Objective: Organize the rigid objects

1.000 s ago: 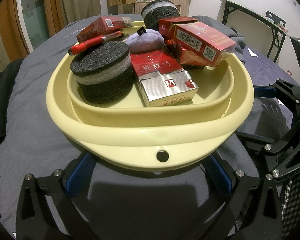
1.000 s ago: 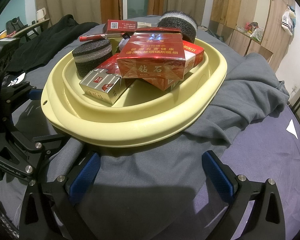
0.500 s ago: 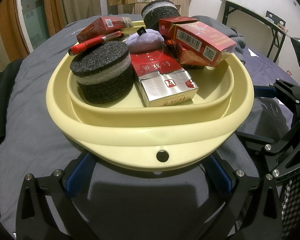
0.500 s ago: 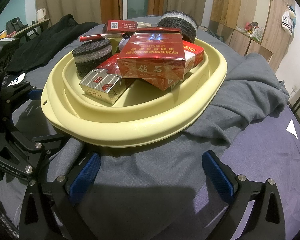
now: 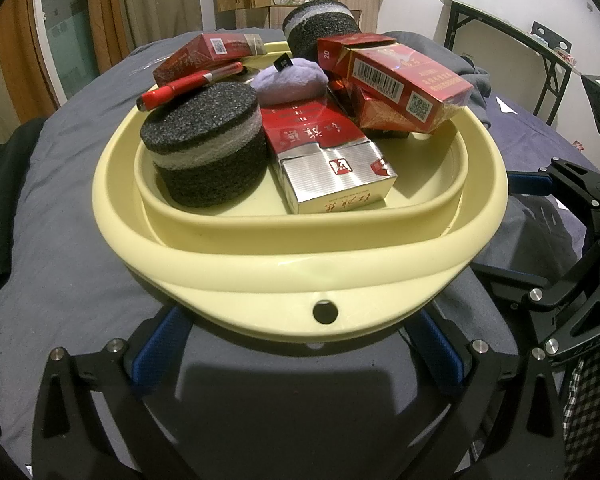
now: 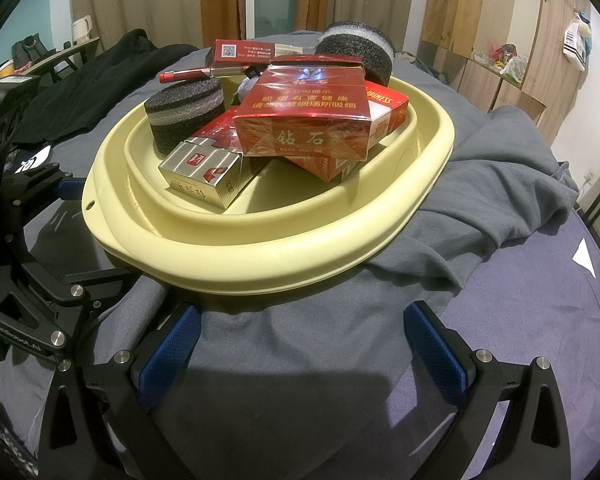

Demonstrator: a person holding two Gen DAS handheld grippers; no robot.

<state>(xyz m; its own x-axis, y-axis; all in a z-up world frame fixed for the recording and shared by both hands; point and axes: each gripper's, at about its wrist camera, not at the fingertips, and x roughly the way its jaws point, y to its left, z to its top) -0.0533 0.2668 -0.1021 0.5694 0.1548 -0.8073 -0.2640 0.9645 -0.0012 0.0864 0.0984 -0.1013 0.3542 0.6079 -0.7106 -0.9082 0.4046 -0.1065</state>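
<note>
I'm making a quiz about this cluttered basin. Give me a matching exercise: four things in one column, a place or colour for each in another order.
Things:
1. red pen
2. soft pad
3. silver-ended pack
4. near foam disc

Descriptions:
a. lilac
b. rests on the near disc's top
c. black with a grey band
d. lies flat beside the near disc

Pairs: 1-b, 2-a, 3-d, 4-c
</note>
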